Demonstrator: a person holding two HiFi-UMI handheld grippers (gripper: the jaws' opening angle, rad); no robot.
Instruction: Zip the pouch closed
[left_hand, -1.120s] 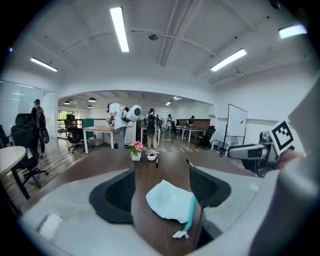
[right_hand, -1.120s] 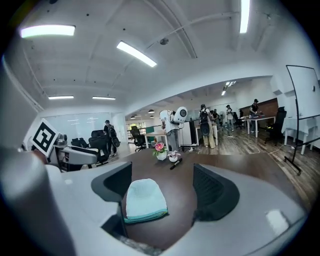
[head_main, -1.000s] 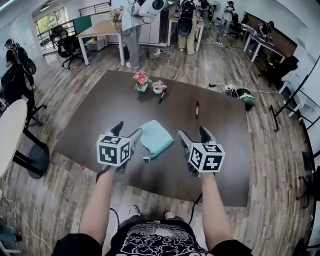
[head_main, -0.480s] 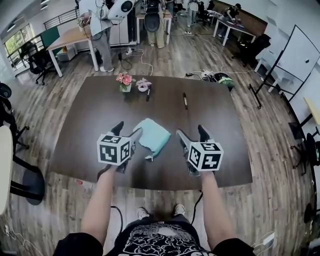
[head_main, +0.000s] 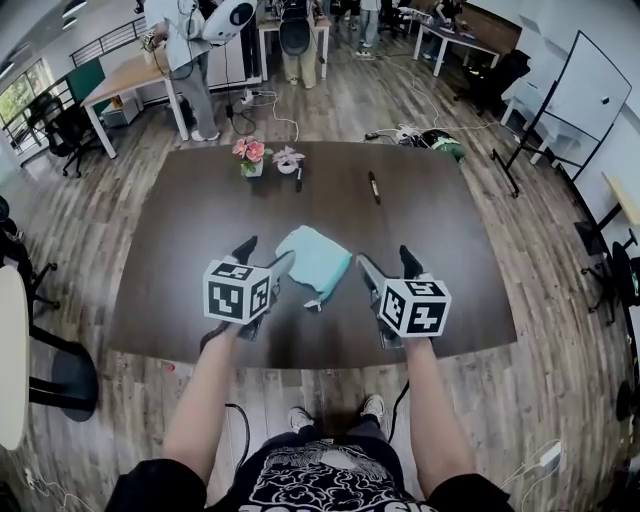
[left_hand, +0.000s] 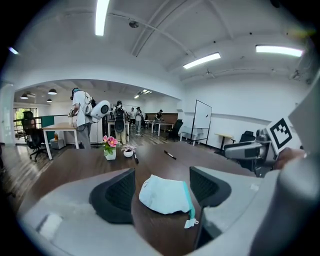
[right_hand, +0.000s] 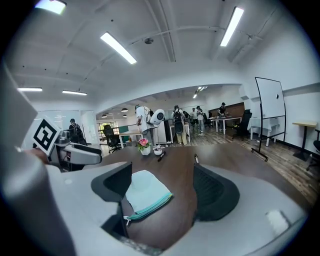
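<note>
Left gripper (head_main: 265, 255) and right gripper (head_main: 387, 258) hang wide open and empty, flanking the teal pouch (head_main: 315, 258) lying on the dark table (head_main: 200, 220); tugging its seemingly open zip without pinning the fabric could drag it away.

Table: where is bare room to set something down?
Bare: the table's left part beyond the left gripper; its right part beyond the right gripper and the marker. Crowded: around the pouch between them, and by the flowers.

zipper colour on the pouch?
Teal zipper, darker than the pale mint pouch. Shows best in the right gripper view.
</note>
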